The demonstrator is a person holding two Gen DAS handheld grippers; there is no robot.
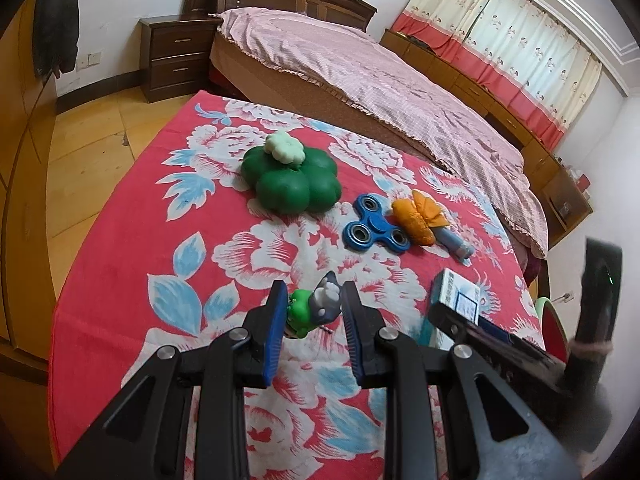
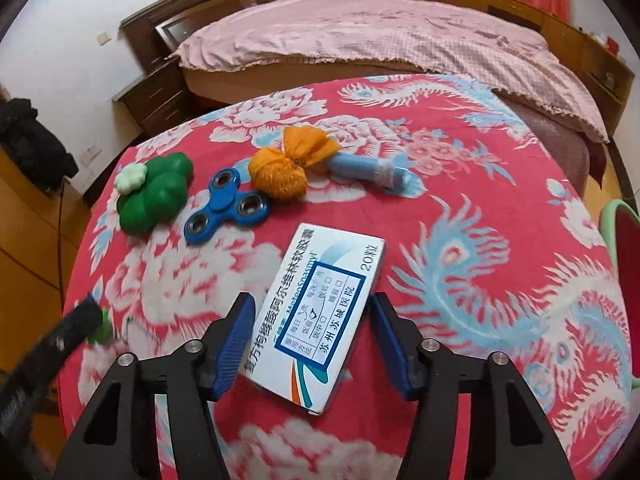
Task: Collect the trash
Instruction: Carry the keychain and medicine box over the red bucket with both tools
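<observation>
My left gripper (image 1: 314,300) is shut on a small green and grey toy figure (image 1: 316,310), held just above the red flowered cloth (image 1: 132,248). The white and blue medicine box (image 2: 320,304) lies flat on the cloth, slightly askew, between the fingers of my right gripper (image 2: 312,312). Those jaws stand open, with the pads close to the box's long sides and a thin gap on each side. In the left wrist view the box (image 1: 458,294) sits to the right, with a right gripper finger (image 1: 448,320) against it. The left finger (image 2: 76,320) shows blurred at the lower left of the right wrist view.
Farther back on the cloth lie a green clover-shaped toy (image 2: 154,196), a blue fidget spinner (image 2: 228,208), an orange cloth bundle (image 2: 284,174) and a blue tube (image 2: 368,170). A bed (image 2: 360,32) and a nightstand (image 1: 176,56) stand beyond. A red and green chair (image 2: 624,232) is at the right edge.
</observation>
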